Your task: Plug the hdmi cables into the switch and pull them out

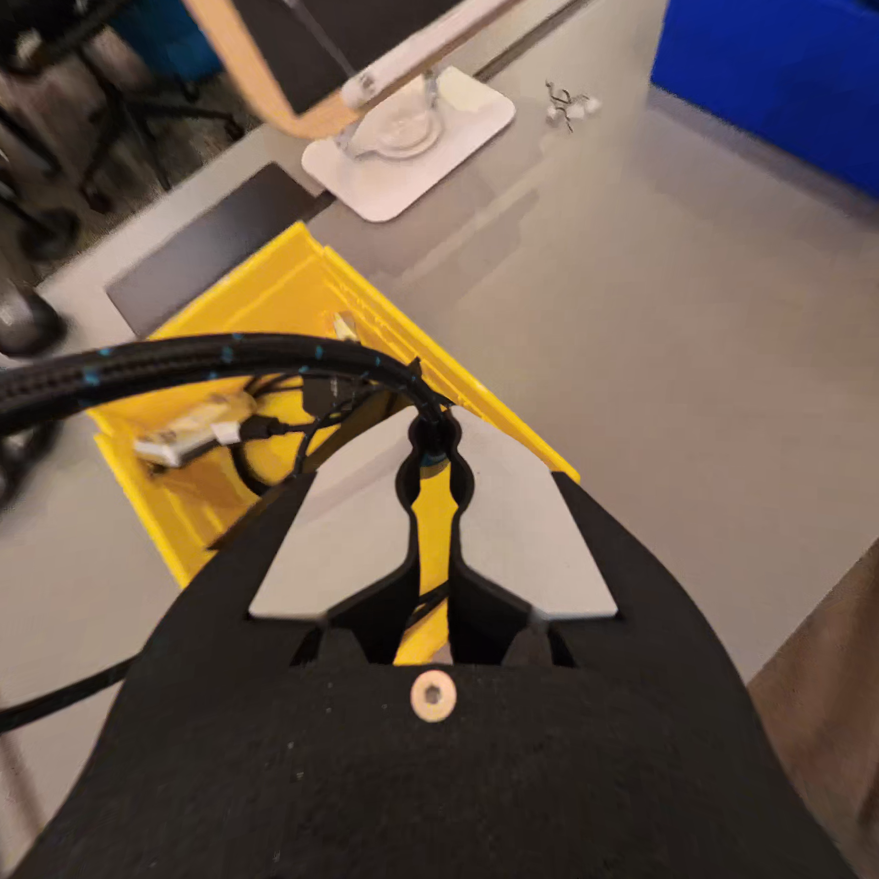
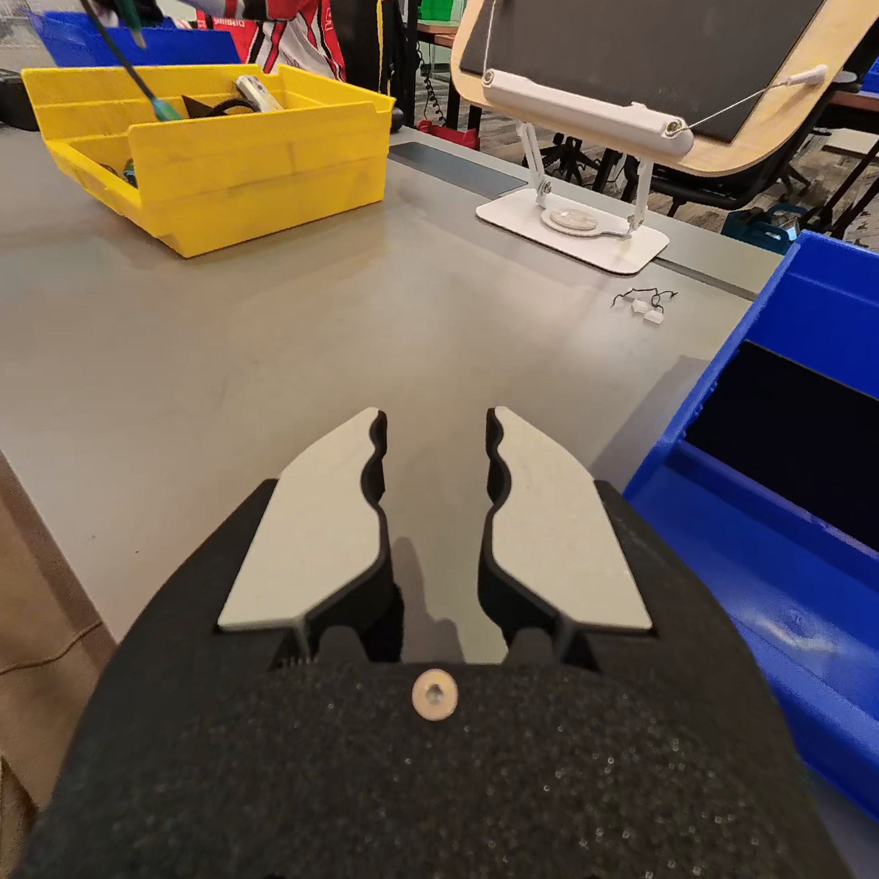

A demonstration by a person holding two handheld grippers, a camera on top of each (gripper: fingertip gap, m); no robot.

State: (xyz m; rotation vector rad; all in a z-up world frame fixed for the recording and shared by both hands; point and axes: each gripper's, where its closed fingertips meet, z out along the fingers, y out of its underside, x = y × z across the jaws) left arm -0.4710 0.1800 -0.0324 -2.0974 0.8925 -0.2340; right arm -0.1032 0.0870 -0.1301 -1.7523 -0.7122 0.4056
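Note:
My left gripper (image 1: pixel 432 430) is shut on a black braided HDMI cable (image 1: pixel 200 364) with blue flecks and holds it above a yellow bin (image 1: pixel 304 285). The cable arcs off to the left, out of view. A silver box-like device (image 1: pixel 183 442), likely the switch, lies in the bin among thin black cables. In the right wrist view the cable (image 2: pixel 124 64) hangs over the bin (image 2: pixel 257 161) with a teal plug end (image 2: pixel 166 112), and the silver device (image 2: pixel 257 92) shows inside. My right gripper (image 2: pixel 435 444) is open and empty, low over the grey table.
A blue bin (image 2: pixel 785 499) stands close on the right of my right gripper. A tablet on a white stand (image 2: pixel 575 228) is at the table's back. Small white connectors with black wires (image 2: pixel 644 309) lie near it. The table edge (image 2: pixel 52 542) is at the left. The tips of one gripper are about 40 centimetres away from the tips of the other.

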